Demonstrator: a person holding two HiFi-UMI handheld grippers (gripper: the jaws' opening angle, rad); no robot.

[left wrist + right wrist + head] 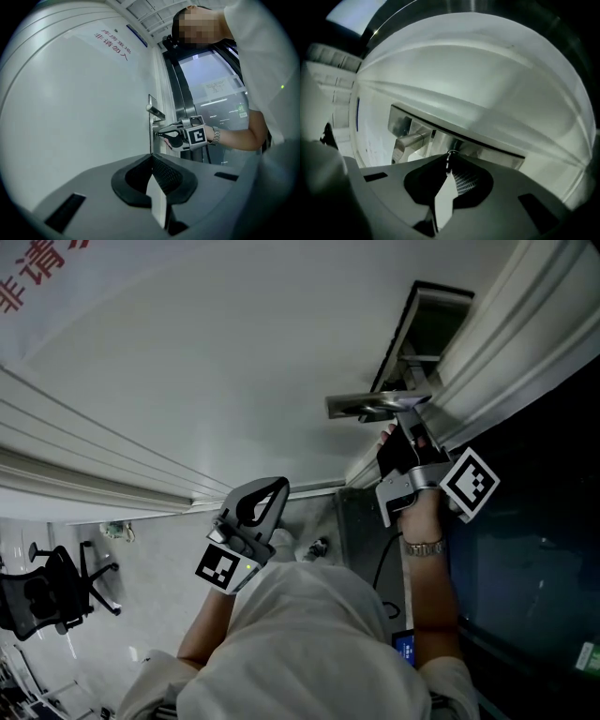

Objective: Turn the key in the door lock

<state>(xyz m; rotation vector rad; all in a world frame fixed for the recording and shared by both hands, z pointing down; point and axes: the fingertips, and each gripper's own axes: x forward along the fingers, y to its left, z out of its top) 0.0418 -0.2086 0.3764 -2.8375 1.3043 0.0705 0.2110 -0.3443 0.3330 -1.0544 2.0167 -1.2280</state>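
Right gripper (392,439) pinches the key (448,159), dead ahead under the door handle (364,407), upper right; left gripper (272,493), jaws pressed together, sits farther off.

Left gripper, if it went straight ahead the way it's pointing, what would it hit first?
The left gripper would probably meet the door at its lock plate, close beside the right gripper. Nothing shows in between, though depth is unclear.
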